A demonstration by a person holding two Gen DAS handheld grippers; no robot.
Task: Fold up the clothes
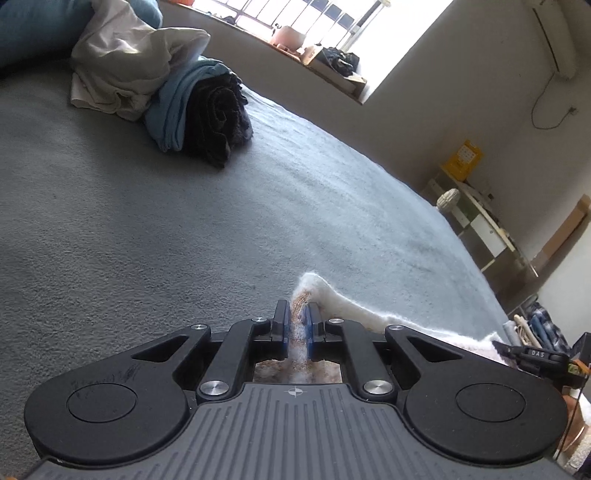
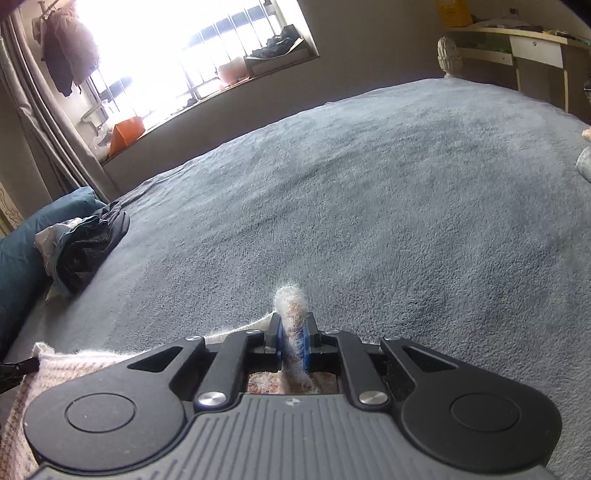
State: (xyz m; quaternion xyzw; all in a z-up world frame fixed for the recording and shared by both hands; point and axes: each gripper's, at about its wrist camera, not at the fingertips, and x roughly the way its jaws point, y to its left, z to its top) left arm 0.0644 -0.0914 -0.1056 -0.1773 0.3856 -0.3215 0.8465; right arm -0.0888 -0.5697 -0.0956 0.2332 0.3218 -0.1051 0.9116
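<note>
Pinching one fuzzy white garment [image 1: 369, 314] low over a grey bed [image 1: 147, 240], the left gripper [image 1: 296, 318] and right gripper [image 2: 293, 330] are each nearly closed on an edge. Thin bites of fluffy knit could slip free, spoiling the fold.

My left gripper [image 1: 296, 314] and right gripper [image 2: 293, 325] both angle downward, jaws pinched nearly closed on fuzzy fabric.

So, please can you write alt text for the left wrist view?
The left claw is shut on a fuzzy white garment above a grey bed cover. A pile of clothes lies at the far left, under a bright window.
</note>
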